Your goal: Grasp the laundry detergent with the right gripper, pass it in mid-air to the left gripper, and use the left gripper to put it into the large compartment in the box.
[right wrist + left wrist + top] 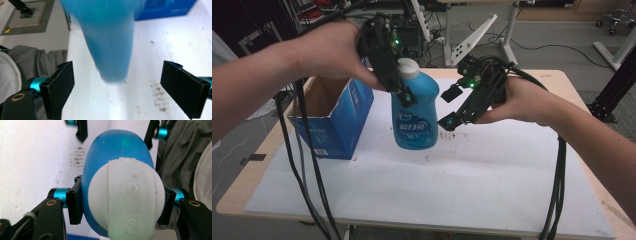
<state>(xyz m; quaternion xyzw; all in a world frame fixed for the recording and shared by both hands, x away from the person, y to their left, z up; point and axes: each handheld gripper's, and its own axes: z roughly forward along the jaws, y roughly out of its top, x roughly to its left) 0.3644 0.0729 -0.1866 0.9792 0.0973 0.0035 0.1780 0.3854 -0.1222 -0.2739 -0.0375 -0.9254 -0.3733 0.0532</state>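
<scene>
The white cap (pixel 126 200) of the blue bottle (pixel 414 107) sits right under my left tongs' (pixel 120 202) camera, with the two black jaws pressed against the bottle's shoulders on either side just below it, so my left tongs are clenched on the bottle near its top. From above, the bottle stands upright on the white sheet covering the surface (pixel 492 175), or hangs barely off it; I cannot tell which. It sits just right of the open blue cardboard box (pixel 334 117). My right tongs (pixel 464 105) hover beside the bottle on its right, jaws spread wide and holding nothing, and their own camera shows the bottle's blue body between and beyond the open jaws, blurred. The risk I see is the grip itself: I hold a smooth, rounded plastic shoulder high up, so a heavy, full bottle could swing or slide down through the jaws if I lift quickly. Bringing my right tongs in carelessly could also knock the body sideways and tip it toward the box.
</scene>
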